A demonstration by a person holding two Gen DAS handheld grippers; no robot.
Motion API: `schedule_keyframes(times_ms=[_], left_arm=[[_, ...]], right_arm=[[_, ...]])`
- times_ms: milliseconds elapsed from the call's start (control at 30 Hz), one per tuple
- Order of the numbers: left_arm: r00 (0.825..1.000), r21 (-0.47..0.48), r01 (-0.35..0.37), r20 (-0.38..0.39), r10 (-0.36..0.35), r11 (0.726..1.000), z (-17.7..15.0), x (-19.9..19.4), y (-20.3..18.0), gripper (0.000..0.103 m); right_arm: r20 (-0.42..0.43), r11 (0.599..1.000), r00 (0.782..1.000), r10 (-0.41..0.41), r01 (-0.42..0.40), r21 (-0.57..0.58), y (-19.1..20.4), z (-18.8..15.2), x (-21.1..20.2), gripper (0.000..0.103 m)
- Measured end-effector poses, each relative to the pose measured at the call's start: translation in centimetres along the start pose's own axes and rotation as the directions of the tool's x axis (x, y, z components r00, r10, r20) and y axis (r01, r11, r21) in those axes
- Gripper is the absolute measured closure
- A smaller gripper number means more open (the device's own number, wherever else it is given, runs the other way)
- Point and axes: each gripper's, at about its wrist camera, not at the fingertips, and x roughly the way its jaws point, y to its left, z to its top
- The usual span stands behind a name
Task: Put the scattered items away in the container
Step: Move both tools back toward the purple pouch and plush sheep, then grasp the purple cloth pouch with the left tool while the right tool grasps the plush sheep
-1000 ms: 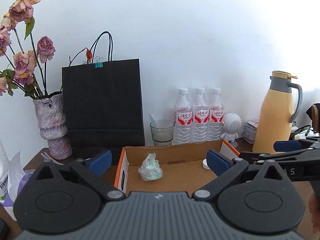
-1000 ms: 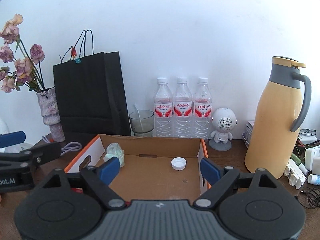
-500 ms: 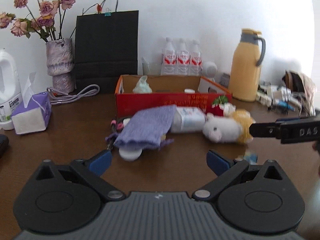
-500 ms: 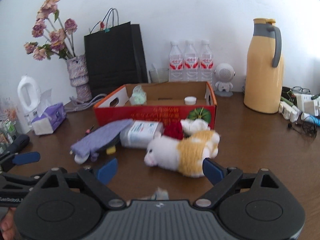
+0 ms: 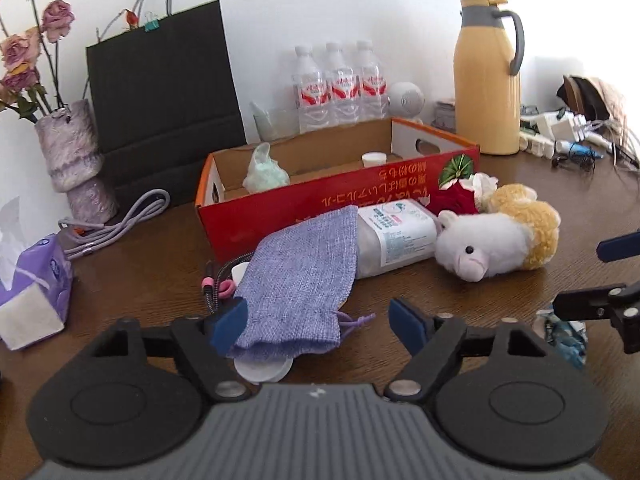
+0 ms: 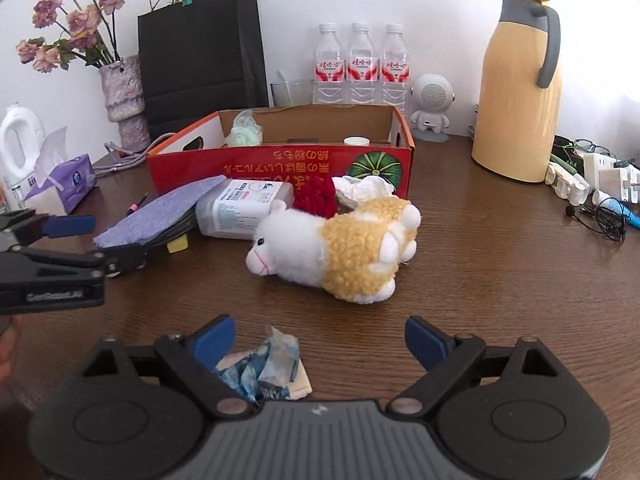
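Observation:
A red cardboard box (image 5: 340,196) (image 6: 280,164) holds a crumpled pale green bag (image 5: 264,170) and a white cap (image 5: 374,157). In front of it lie a purple cloth pouch (image 5: 296,276) (image 6: 160,216), a wipes pack (image 5: 396,232), a plush sheep (image 5: 496,240) (image 6: 340,252) and a red flower (image 6: 316,196). My left gripper (image 5: 318,324) is closing around the pouch's near end; the left pad is at its edge, the right pad stands clear. My right gripper (image 6: 319,338) is open over a crumpled blue-white wrapper (image 6: 264,364) beside its left finger.
A white disc (image 5: 262,370) and a pink-black cable (image 5: 214,284) poke out from under the pouch. A tissue box (image 5: 32,292) sits left. A vase, a black bag (image 5: 160,92), water bottles and a yellow jug (image 5: 486,80) line the wall. Chargers and cables (image 6: 600,188) lie right.
Both grippers pulled back from over the box and sank toward the table. The left jaws narrowed, with the pouch now between them. The wrapper came between the right fingers.

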Motion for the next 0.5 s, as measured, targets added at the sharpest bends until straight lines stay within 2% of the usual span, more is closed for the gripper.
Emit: schedule_keyframes(times_ms=[67,100,133,167,233,333,400,467,500], left_arm=[[1.000,-0.022,0.014,-0.027,-0.014,1.000,0.2,1.3,0.4,0.053],[0.999,-0.028,0.020,-0.042,-0.021,0.999,0.2,1.7,0.6,0.061],[0.998,-0.031,0.022,-0.051,-0.024,0.999,0.2,1.9,0.8,0.077],[0.998,-0.035,0.027,-0.054,-0.029,0.999,0.2,2.1,1.0,0.087],[0.998,-0.053,0.037,-0.046,-0.039,0.998,0.2,1.9,1.5,0.089],[1.000,-0.055,0.014,-0.006,-0.014,0.998,0.6,1.2,1.8,0.091],[1.000,-0.071,-0.005,0.022,0.006,0.997,1.1,0.5,2.1,0.092],[0.998,-0.096,-0.018,0.054,0.023,0.995,1.9,-0.4,2.5,0.092],[0.997,-0.110,-0.022,0.069,0.030,0.994,2.2,-0.9,2.7,0.092]], right_arm=[[0.008,0.999,0.999,0.037,-0.037,-0.037,0.6,0.0,0.1,0.011],[0.007,0.998,0.999,0.044,-0.044,-0.038,0.7,0.2,0.3,0.011],[0.002,0.999,0.999,0.041,-0.040,-0.028,0.6,0.5,0.7,0.012],[0.003,0.999,0.999,0.032,-0.032,-0.015,0.5,0.7,1.0,0.013],[0.030,1.000,0.999,0.016,-0.016,-0.011,0.7,1.6,1.3,0.014],[0.074,0.993,0.992,0.098,-0.093,-0.067,2.1,3.4,2.2,0.017],[0.100,0.987,0.988,0.119,-0.107,-0.117,3.4,4.7,3.5,0.017],[0.079,0.988,0.993,0.084,-0.073,-0.135,4.3,6.1,5.5,0.022],[0.066,0.987,0.993,0.094,-0.084,-0.138,4.5,6.7,6.5,0.028]])
